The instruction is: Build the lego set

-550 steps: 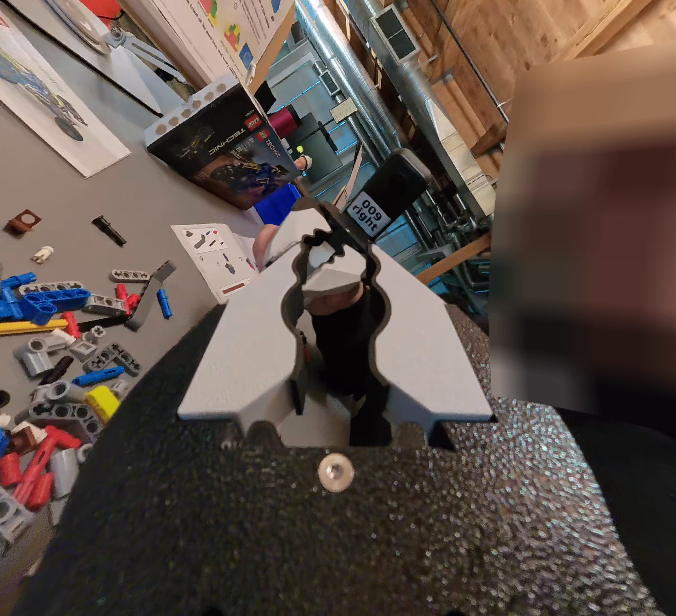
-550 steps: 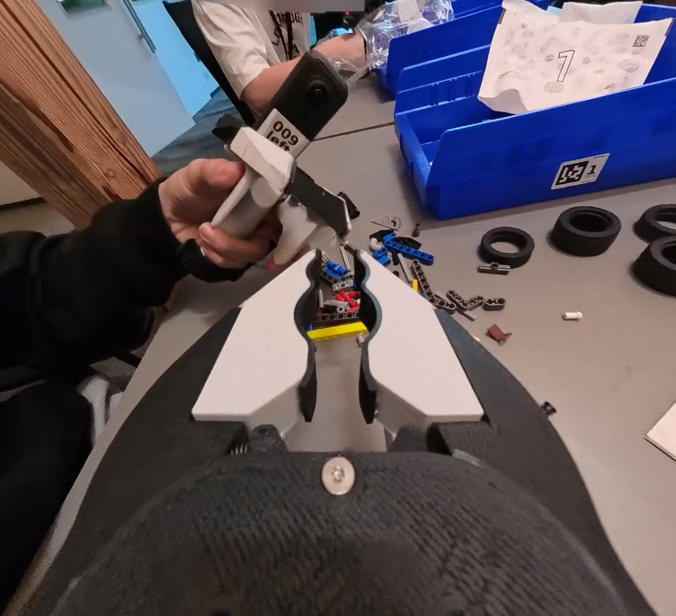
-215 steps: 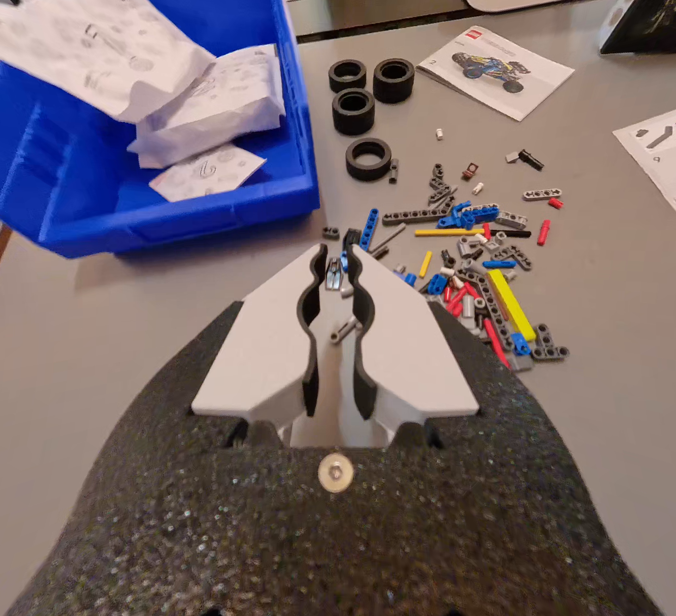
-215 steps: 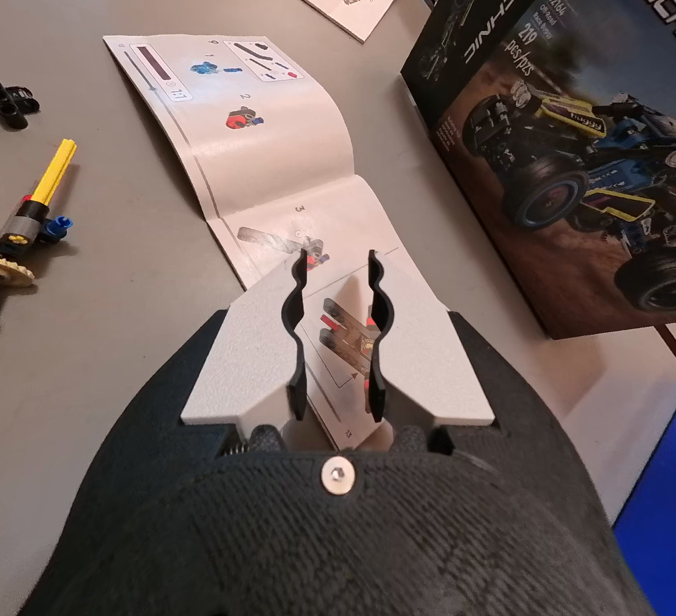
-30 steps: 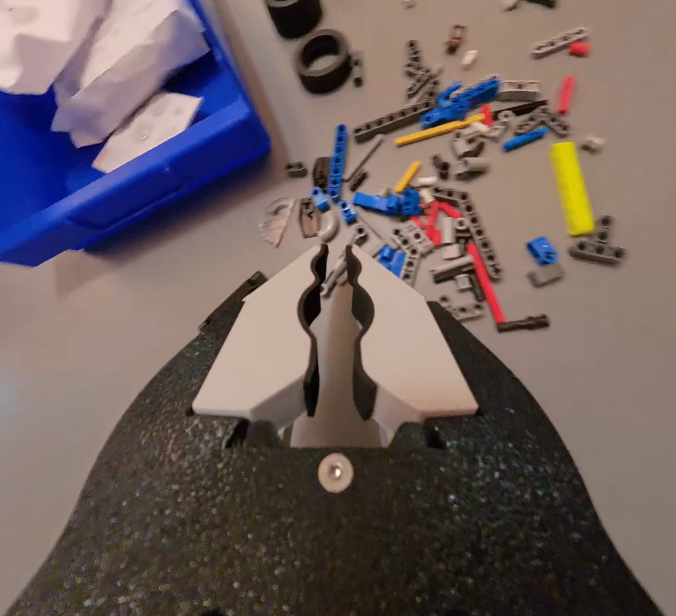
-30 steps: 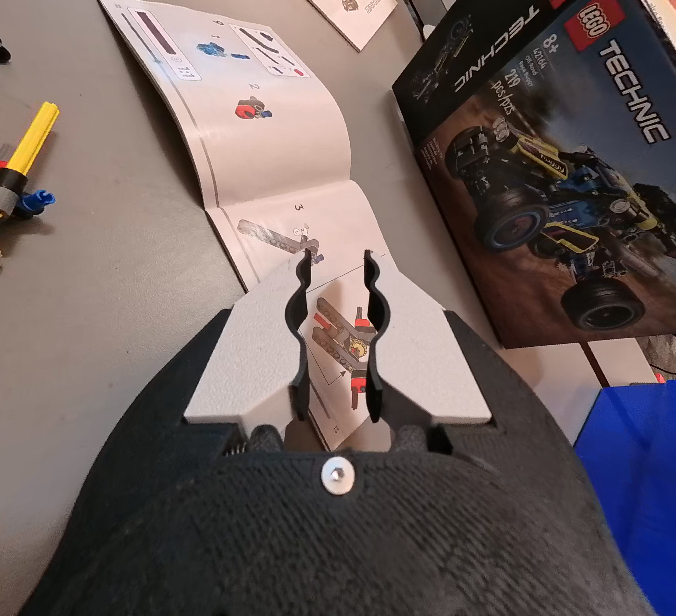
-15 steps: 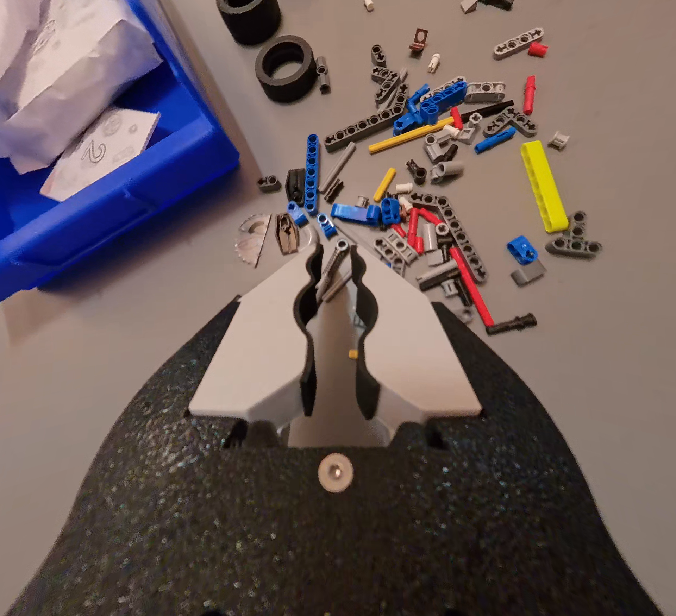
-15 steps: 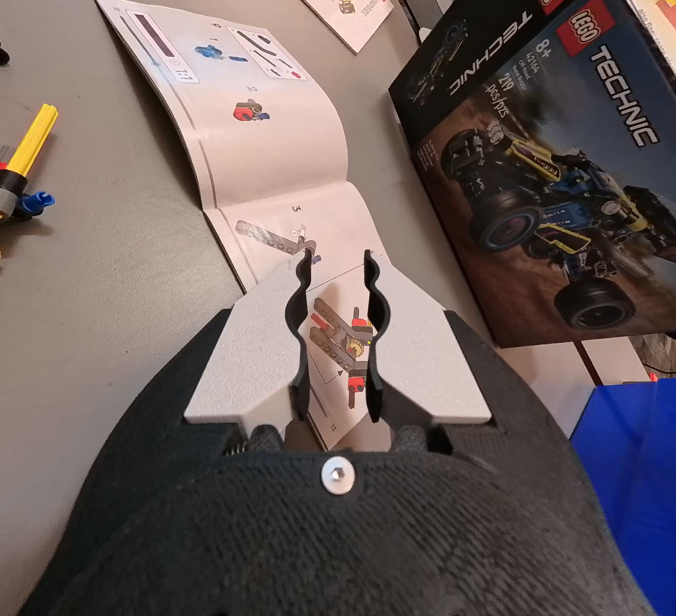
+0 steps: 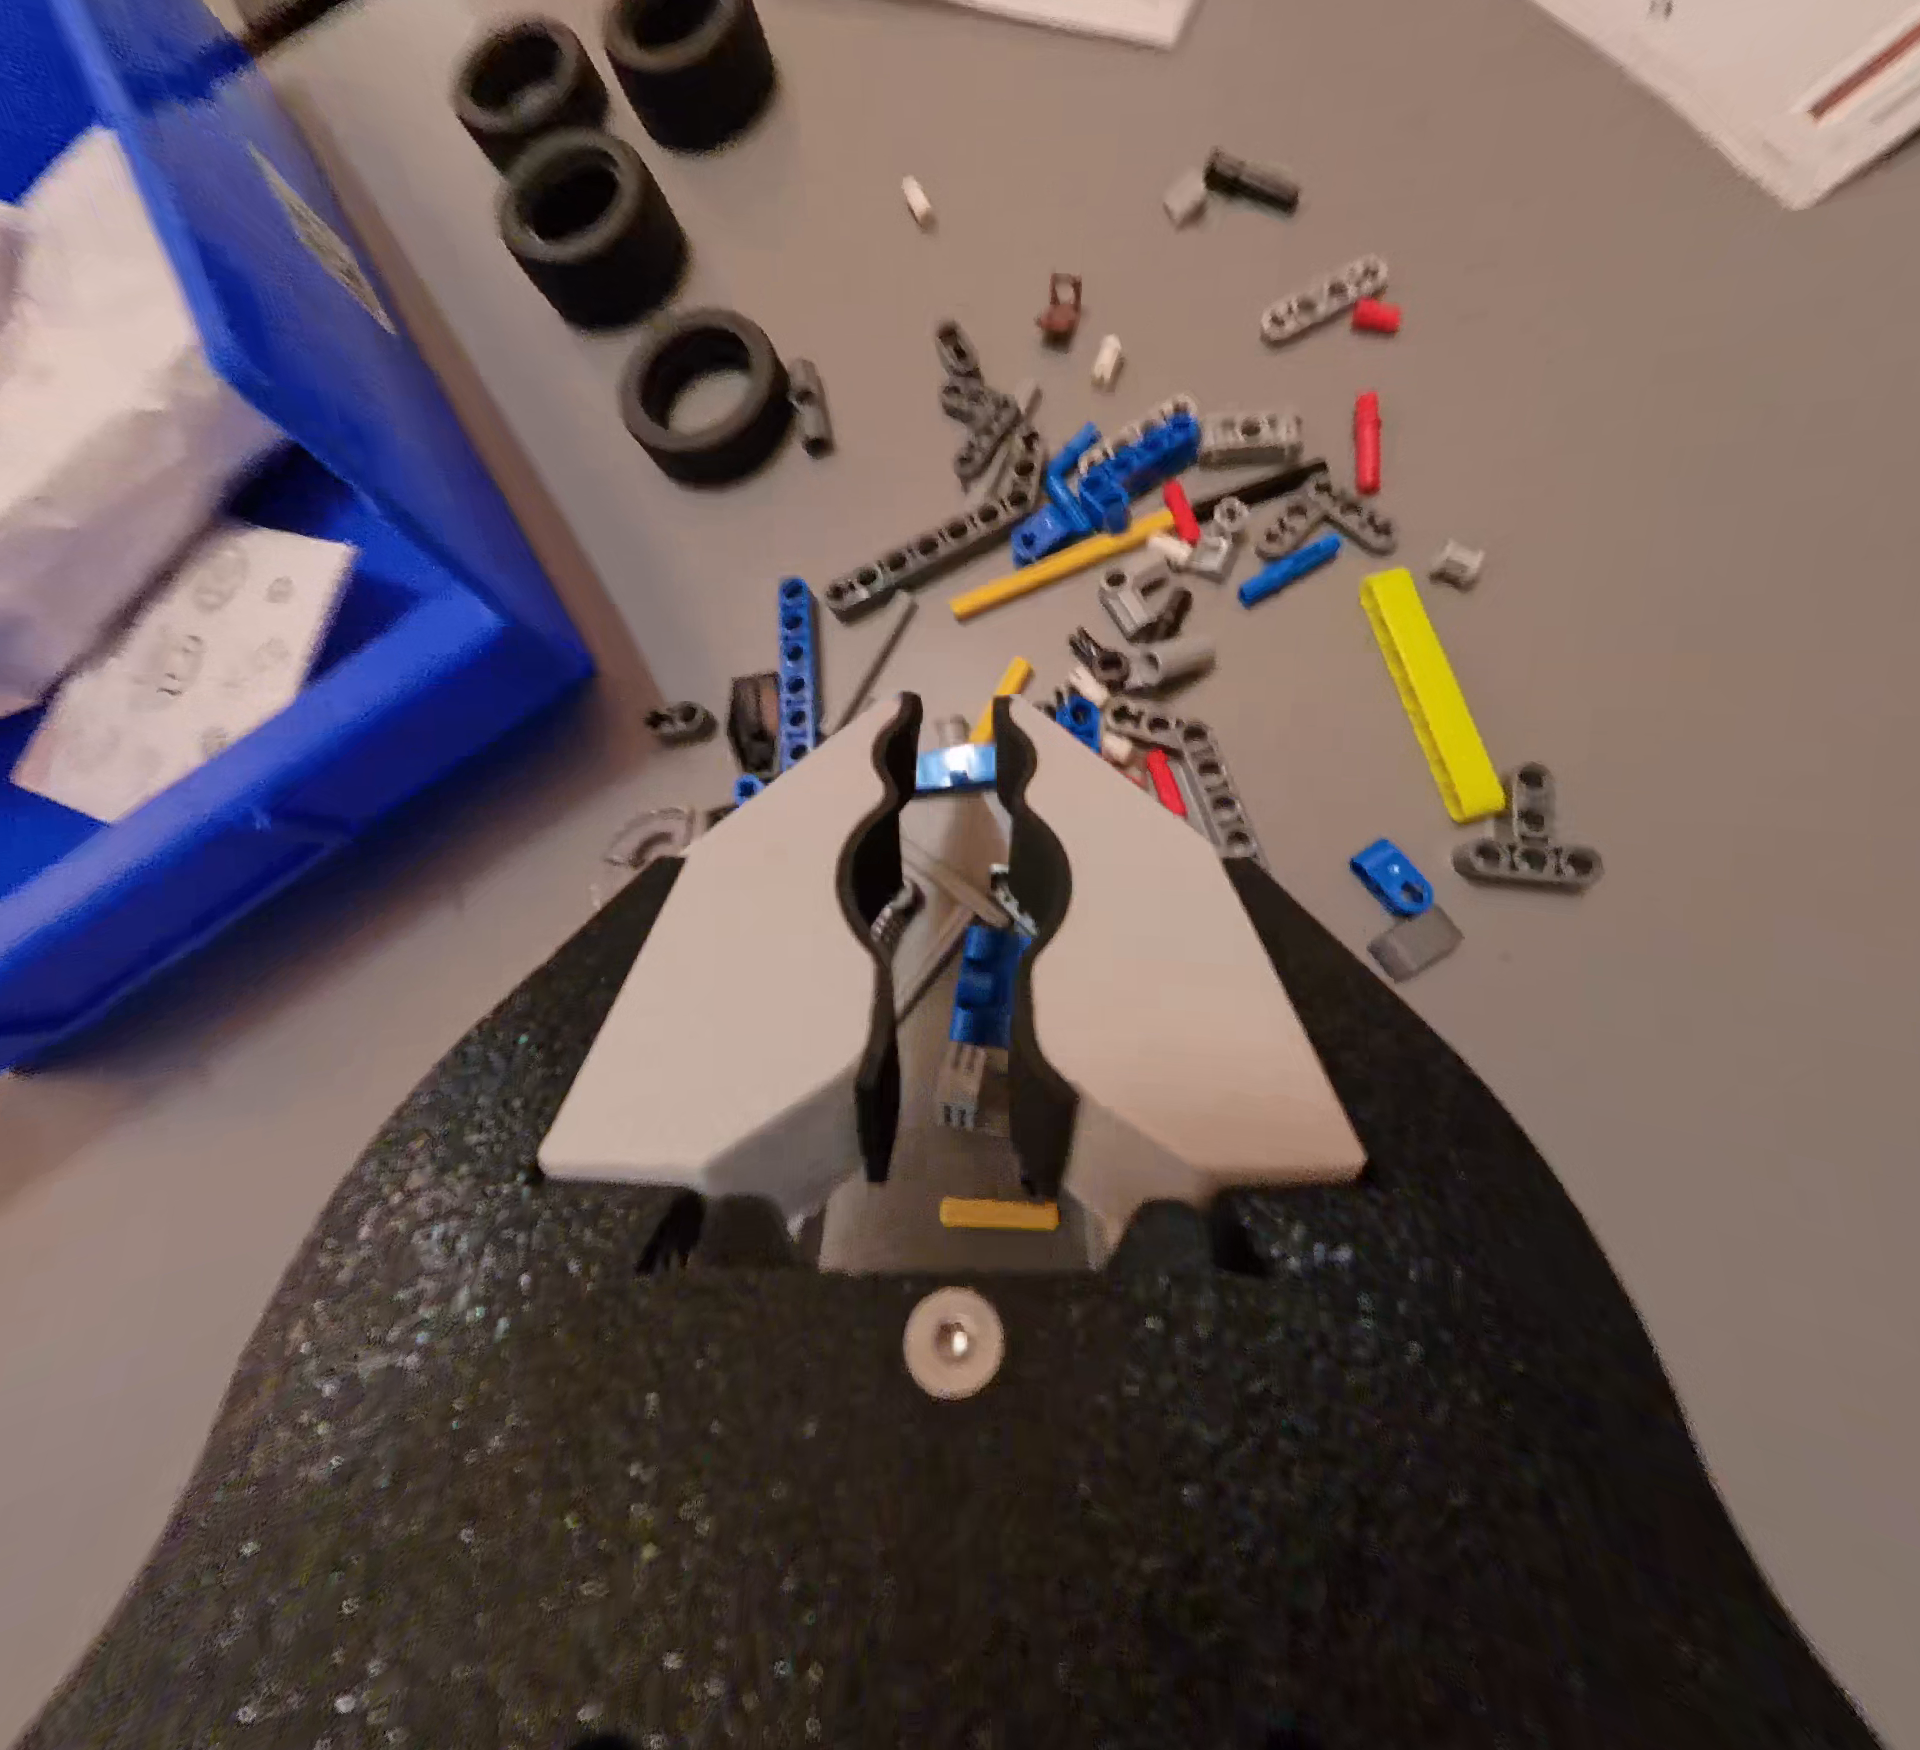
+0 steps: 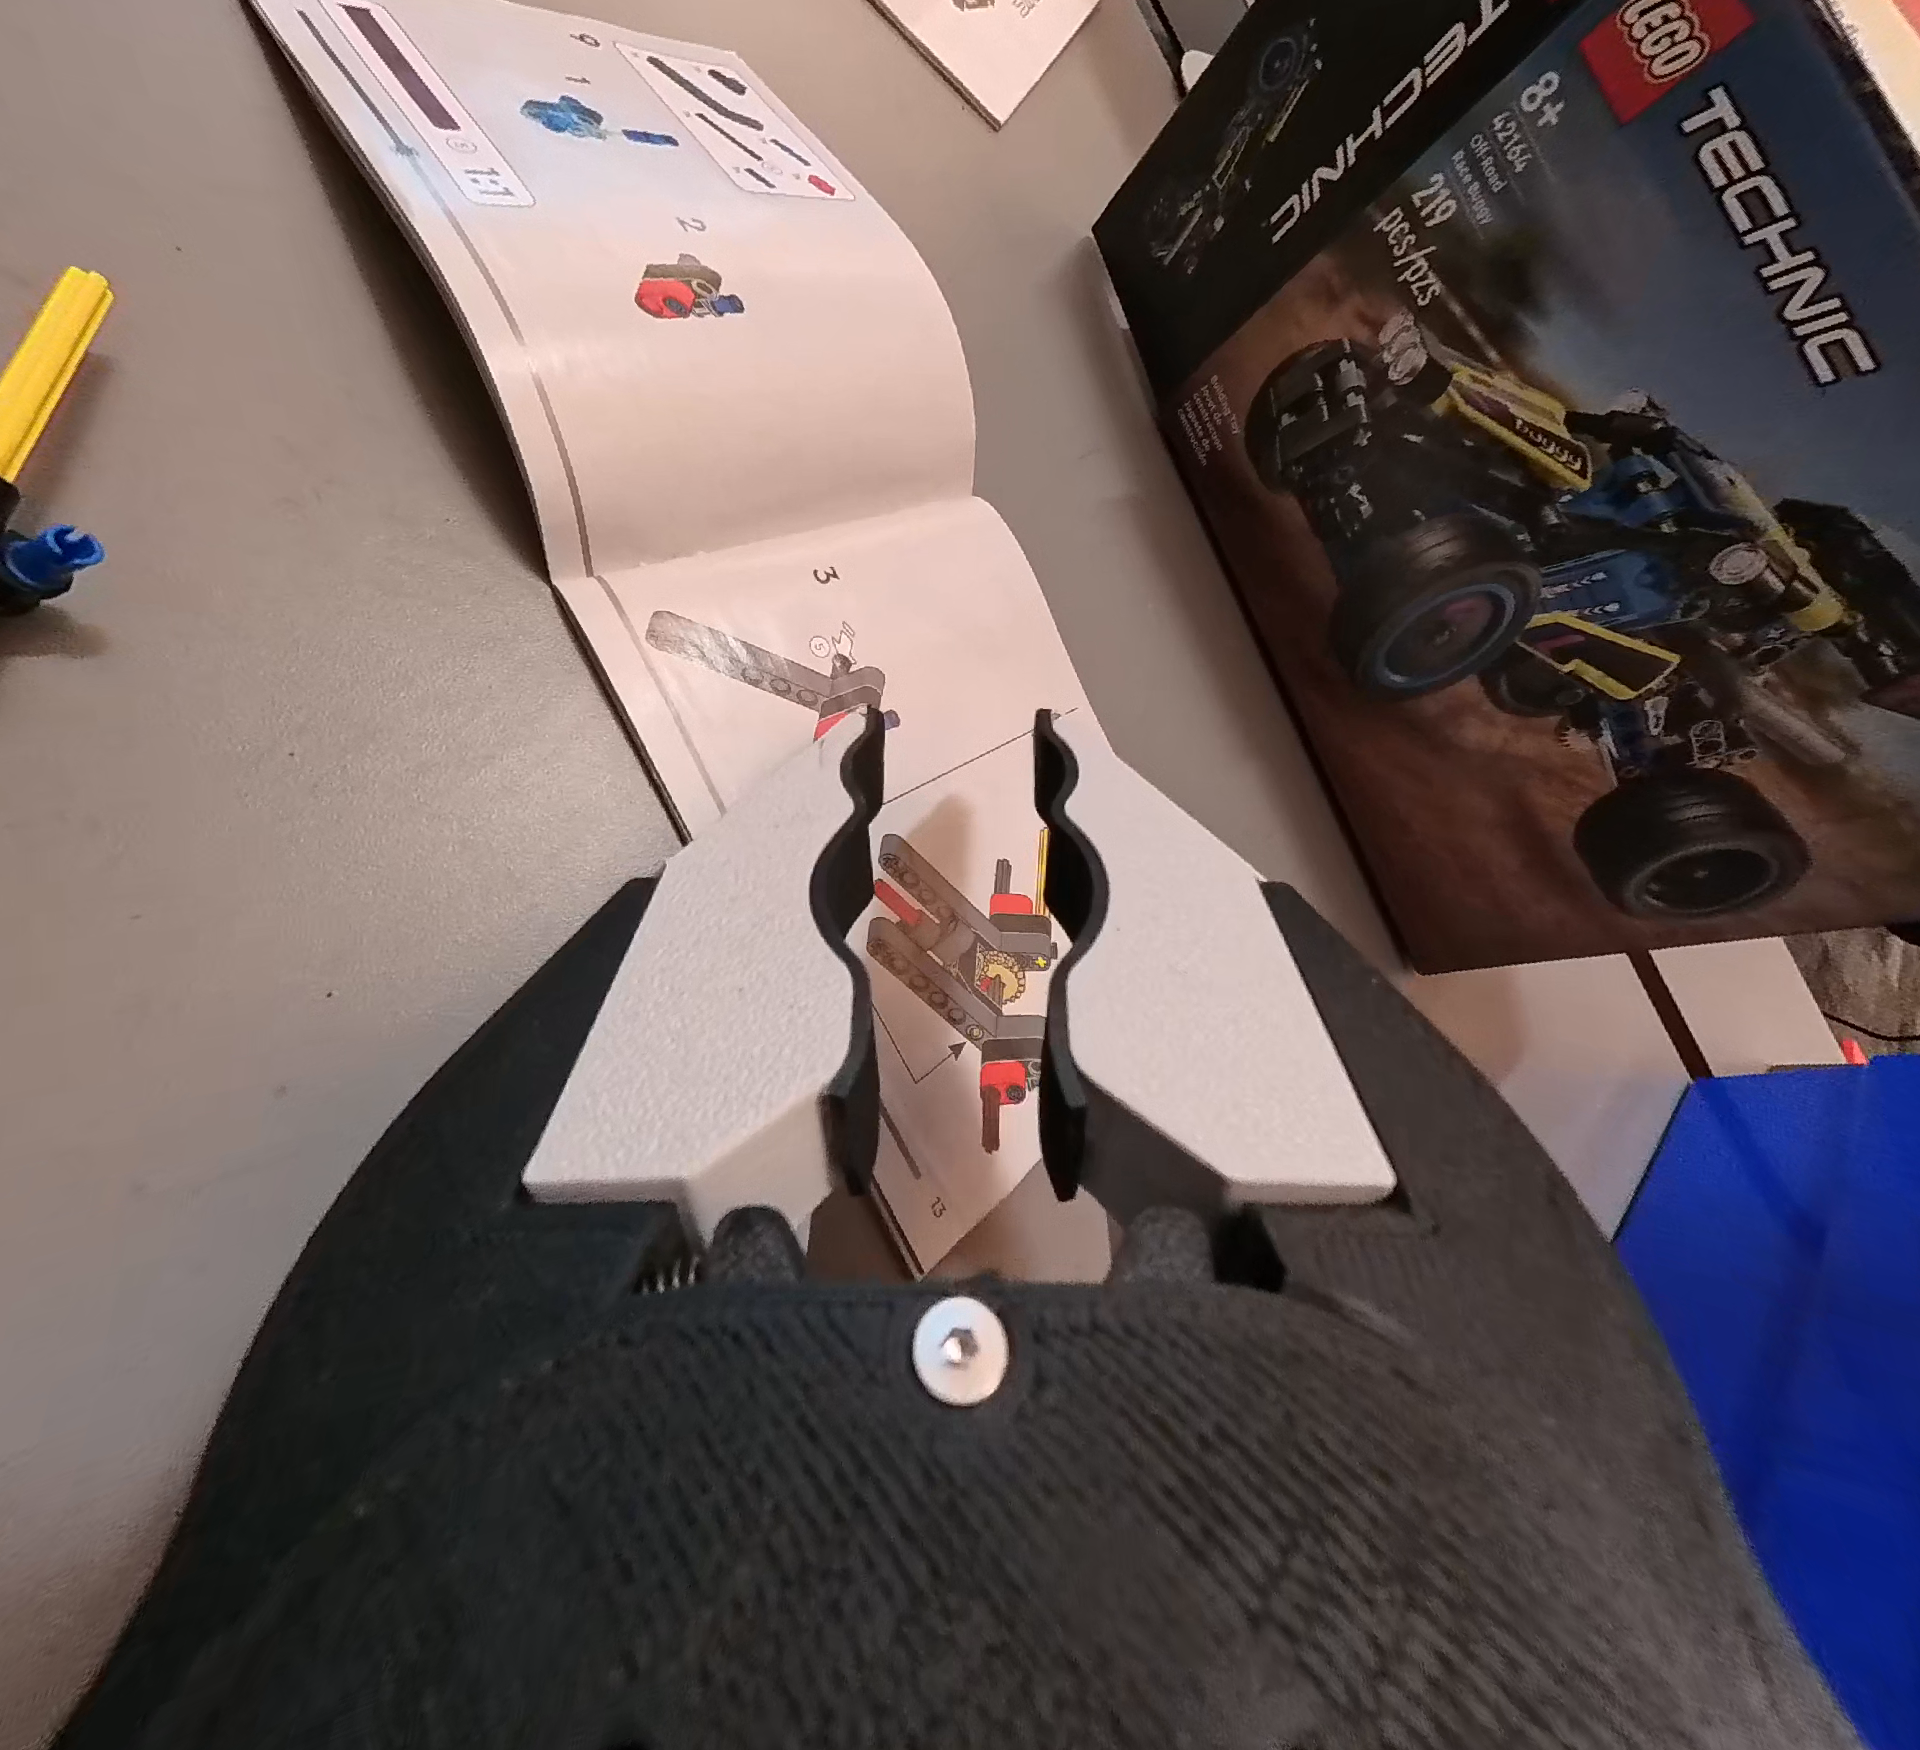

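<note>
In the left wrist view my left gripper [image 9: 956, 718] hangs low over the near end of a pile of loose lego pieces [image 9: 1143, 557]. Its jaws stand a little apart. A small blue piece [image 9: 956, 765] sits between the tips; I cannot tell whether they touch it. A blue beam [image 9: 982, 983] and a short yellow axle [image 9: 997, 1212] show through the gap below. In the right wrist view my right gripper [image 10: 961, 729] is open and empty, above the open instruction booklet [image 10: 727, 350]. A small part-built piece with a yellow axle [image 10: 47, 381] lies at the left edge.
A blue bin [image 9: 312, 350] with paper bags stands left of the pile, with several black tyres [image 9: 707, 396] beside it. A long yellow beam [image 9: 1429, 692] lies right of the pile. The set's box [image 10: 1558, 453] stands right of the booklet, and another blue bin [image 10: 1787, 1337] is at lower right. My right fingertips sit around 40 centimeters from my left ones.
My left gripper has moved forward and down over the pile's near end, and its jaws have parted slightly around a blue piece. The right gripper has barely moved.
</note>
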`<state>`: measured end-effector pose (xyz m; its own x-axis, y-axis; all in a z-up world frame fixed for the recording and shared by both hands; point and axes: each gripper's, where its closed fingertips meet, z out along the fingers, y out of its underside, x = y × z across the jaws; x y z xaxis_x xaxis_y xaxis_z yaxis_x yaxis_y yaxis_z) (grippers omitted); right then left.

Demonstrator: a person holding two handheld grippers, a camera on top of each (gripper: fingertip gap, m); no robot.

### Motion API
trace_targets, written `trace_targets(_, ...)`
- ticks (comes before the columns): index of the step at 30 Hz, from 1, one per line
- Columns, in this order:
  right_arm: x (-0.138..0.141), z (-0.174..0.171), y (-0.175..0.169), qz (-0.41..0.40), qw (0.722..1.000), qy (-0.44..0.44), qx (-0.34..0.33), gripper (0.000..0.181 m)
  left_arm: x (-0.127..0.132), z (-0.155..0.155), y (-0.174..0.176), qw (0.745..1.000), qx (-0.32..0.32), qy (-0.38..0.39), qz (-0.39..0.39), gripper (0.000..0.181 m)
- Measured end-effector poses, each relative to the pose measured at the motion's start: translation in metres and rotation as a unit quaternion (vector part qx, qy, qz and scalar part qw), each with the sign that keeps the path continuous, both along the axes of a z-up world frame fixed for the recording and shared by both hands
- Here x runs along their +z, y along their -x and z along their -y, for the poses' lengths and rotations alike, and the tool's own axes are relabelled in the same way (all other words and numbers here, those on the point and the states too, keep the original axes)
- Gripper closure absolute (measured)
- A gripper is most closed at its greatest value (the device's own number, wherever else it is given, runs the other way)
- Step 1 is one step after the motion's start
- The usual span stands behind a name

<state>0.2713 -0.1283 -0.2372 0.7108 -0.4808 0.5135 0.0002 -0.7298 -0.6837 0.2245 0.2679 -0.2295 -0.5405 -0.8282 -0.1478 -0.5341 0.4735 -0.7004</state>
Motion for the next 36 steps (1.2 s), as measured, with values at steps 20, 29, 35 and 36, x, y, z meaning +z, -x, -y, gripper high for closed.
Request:
trace_targets(20, -0.006, 0.002, -0.001, -0.009, 1.0, 0.006, -0.001, 0.155, -0.022, 0.038, -0.043, 0.992, -0.113, -0.035, -0.04, 0.176)
trace_targets(29, -0.006, 0.002, -0.002, -0.01, 1.0, 0.004, -0.002, 0.155, -0.023, 0.05, -0.04, 0.991, -0.124, -0.034, -0.046, 0.175)
trace_targets(35, -0.006, 0.003, -0.001, -0.01, 1.0, 0.005, -0.001, 0.155, -0.025, 0.051, -0.039, 0.992, -0.111, -0.027, -0.057, 0.171)
trace_targets(36, -0.006, 0.003, -0.001, -0.01, 1.0, 0.006, -0.001, 0.155, -0.025, 0.05, -0.039, 0.992, -0.105, -0.032, -0.058, 0.171)
